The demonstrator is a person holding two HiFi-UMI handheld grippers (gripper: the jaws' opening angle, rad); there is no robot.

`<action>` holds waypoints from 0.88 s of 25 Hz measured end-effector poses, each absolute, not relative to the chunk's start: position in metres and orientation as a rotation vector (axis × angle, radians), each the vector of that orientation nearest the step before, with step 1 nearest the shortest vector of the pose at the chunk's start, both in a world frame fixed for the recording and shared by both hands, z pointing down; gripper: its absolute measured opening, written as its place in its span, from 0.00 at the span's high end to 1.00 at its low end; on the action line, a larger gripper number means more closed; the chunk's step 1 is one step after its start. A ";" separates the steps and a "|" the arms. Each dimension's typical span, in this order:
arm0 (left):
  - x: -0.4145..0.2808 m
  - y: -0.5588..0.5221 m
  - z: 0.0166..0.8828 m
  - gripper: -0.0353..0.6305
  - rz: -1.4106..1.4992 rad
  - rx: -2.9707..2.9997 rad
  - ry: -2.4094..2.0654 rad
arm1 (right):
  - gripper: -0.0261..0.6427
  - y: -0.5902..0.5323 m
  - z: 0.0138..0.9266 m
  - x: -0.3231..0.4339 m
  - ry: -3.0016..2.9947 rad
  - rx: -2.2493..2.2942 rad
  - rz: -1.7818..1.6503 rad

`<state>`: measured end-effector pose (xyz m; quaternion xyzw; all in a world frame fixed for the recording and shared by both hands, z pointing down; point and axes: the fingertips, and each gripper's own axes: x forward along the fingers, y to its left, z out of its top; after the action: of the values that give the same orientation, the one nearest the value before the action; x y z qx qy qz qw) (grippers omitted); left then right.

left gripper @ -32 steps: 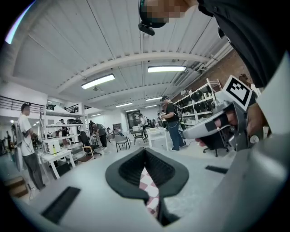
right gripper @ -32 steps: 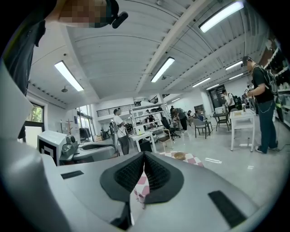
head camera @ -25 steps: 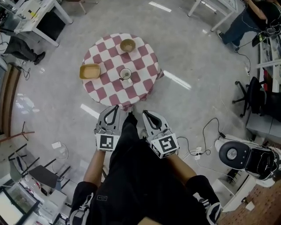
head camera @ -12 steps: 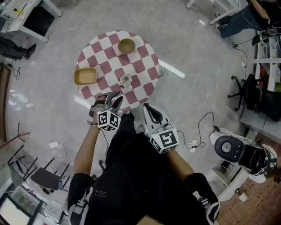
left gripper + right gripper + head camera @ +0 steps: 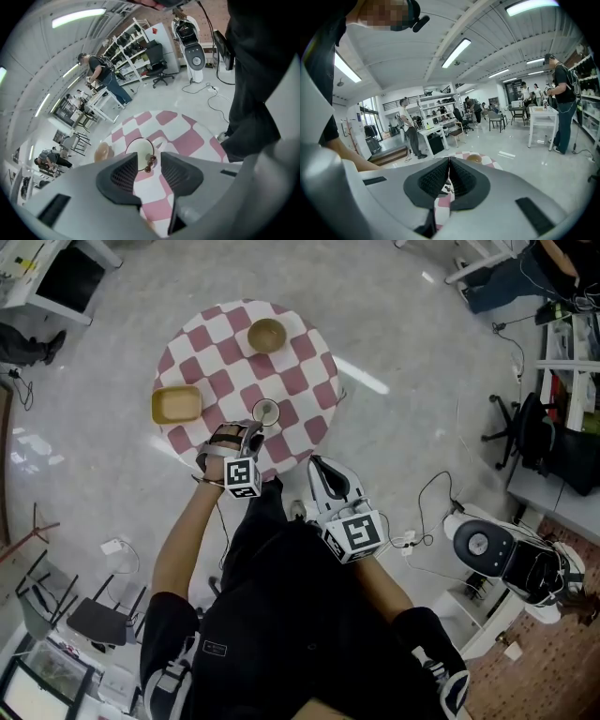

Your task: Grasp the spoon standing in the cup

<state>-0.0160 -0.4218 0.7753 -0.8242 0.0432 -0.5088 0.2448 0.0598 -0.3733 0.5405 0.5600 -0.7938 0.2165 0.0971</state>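
Observation:
A white cup point(image 5: 266, 412) stands on the round red-and-white checked table point(image 5: 300, 381), near its front edge. In the left gripper view the cup point(image 5: 138, 151) lies just ahead of the jaws, and the spoon's brown beaded handle point(image 5: 150, 163) shows in the gap between them. My left gripper point(image 5: 243, 434) point(image 5: 149, 158) hovers over the table's front edge beside the cup; its jaws are opening and the pads touch nothing. My right gripper point(image 5: 316, 463) point(image 5: 449, 162) stays close to my body, below the table edge, shut and empty.
A round wooden bowl point(image 5: 267, 335) sits at the table's far side and a square wooden dish point(image 5: 176, 404) at its left. A white machine point(image 5: 511, 563) with floor cables stands at the right, an office chair point(image 5: 525, 432) beyond. People work at desks farther off.
My left gripper has moved forward from beside my body to over the table's front edge near the cup, and its jaws have opened. The right gripper has barely moved.

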 end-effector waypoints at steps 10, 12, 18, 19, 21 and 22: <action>-0.012 -0.428 0.794 0.84 -1.416 -2.210 0.125 | 0.92 -0.366 0.542 0.074 -2.313 1.705 0.638; -0.012 -0.427 0.792 0.86 -1.423 -2.215 0.134 | 0.92 -0.362 0.541 0.075 -2.310 1.706 0.632; -0.010 -0.423 0.776 0.86 -1.413 -2.227 0.202 | 0.92 -0.343 0.534 0.081 -2.322 1.713 0.608; -0.010 -0.421 0.772 0.86 -1.407 -2.235 0.221 | 0.92 -0.339 0.534 0.083 -2.325 1.717 0.605; -0.010 -0.415 0.761 0.86 -1.394 -2.275 0.276 | 0.92 -0.328 0.533 0.085 -2.332 1.722 0.601; -0.010 -0.410 0.754 0.86 -1.385 -2.305 0.314 | 0.92 -0.321 0.533 0.086 -2.337 1.722 0.601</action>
<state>-0.0104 -0.4102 0.7543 -0.8314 0.1134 -0.4994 0.2156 0.0857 -0.3214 0.5327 0.5787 -0.7852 0.2018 0.0884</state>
